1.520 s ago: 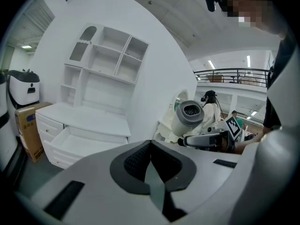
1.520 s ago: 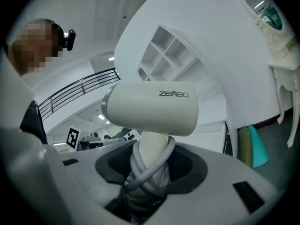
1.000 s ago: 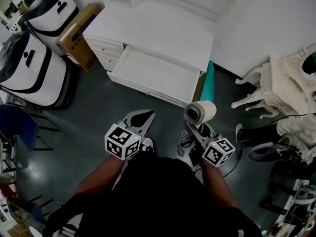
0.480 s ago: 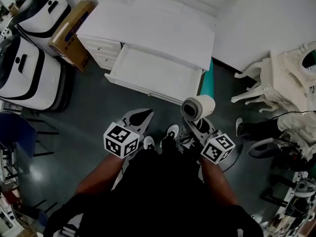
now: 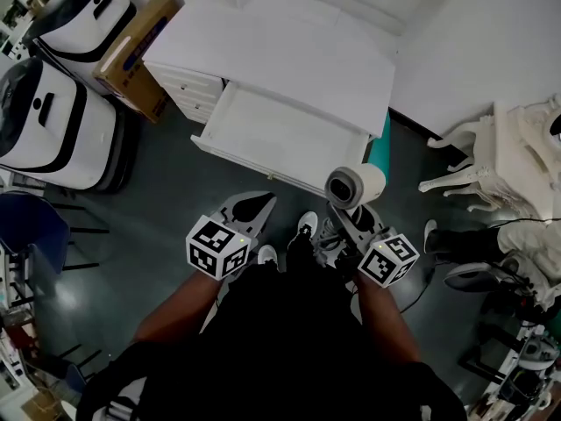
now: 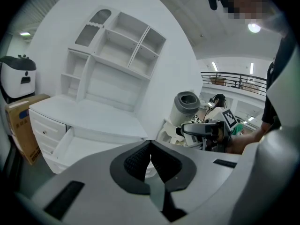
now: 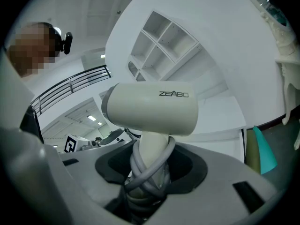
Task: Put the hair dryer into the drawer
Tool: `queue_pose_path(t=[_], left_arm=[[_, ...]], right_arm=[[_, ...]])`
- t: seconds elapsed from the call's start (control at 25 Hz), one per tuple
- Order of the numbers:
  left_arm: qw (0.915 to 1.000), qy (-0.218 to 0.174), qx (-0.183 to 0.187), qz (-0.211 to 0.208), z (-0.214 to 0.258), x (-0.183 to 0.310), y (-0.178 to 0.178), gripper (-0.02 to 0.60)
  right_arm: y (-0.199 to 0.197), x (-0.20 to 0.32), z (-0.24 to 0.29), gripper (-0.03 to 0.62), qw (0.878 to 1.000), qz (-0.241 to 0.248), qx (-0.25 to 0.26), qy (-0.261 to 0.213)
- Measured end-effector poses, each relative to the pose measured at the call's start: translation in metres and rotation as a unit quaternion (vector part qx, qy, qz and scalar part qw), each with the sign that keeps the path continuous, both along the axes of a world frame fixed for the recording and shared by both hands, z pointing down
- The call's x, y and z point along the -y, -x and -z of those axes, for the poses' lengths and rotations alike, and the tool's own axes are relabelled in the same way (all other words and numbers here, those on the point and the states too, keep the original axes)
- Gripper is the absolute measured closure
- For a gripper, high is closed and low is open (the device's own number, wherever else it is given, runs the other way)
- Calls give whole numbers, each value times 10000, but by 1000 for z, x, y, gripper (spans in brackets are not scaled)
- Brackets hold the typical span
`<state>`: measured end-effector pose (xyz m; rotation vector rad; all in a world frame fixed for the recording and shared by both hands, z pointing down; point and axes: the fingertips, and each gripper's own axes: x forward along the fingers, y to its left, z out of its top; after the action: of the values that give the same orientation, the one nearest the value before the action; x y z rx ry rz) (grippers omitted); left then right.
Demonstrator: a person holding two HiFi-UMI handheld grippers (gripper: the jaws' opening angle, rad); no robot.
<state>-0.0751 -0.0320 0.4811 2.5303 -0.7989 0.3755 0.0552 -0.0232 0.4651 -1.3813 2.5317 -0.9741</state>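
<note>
A cream hair dryer (image 5: 353, 186) with a grey nozzle stands upright in my right gripper (image 5: 347, 224), which is shut on its handle, the grey cord wound round it (image 7: 149, 165). In the right gripper view the dryer's barrel (image 7: 150, 109) lies crosswise above the jaws. The white desk's drawer (image 5: 280, 139) is pulled open and bare inside, just beyond the dryer. My left gripper (image 5: 248, 207) hangs to the left, short of the drawer front, shut with nothing in it (image 6: 149, 159). The left gripper view also shows the drawer (image 6: 89, 146) and the dryer (image 6: 186, 108).
Two white machines (image 5: 53, 121) and a cardboard box (image 5: 136, 51) stand left of the desk (image 5: 280, 55). A teal panel (image 5: 379, 143) leans at the desk's right end. A white ornate chair (image 5: 500, 160) is at the right, a blue chair (image 5: 26, 226) at the far left. A shoe (image 5: 305, 226) shows on the dark floor.
The person has stepped closer to the desk; a shoe came into view between the grippers. The hair dryer now sits nearer the drawer's front right corner. Both grippers keep their states.
</note>
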Motion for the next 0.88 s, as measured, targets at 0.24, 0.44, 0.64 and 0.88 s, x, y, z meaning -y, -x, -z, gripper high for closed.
queue_pose_path(t=[0.24, 0.44, 0.64, 0.88], left_arm=[[9999, -28, 110, 16, 5, 36, -27, 572], [9998, -38, 188, 15, 6, 65, -51, 572], [9994, -57, 352, 13, 3, 94, -74, 572], [9986, -84, 497, 151, 2, 122, -102, 572]], right_arm=[[-22, 38, 3, 388, 10000, 76, 52, -6], [-45, 64, -3, 388, 9999, 101, 52, 75], [-70, 87, -4, 387, 9999, 139, 66, 45], [-98, 115, -17, 388, 9995, 279, 52, 102]])
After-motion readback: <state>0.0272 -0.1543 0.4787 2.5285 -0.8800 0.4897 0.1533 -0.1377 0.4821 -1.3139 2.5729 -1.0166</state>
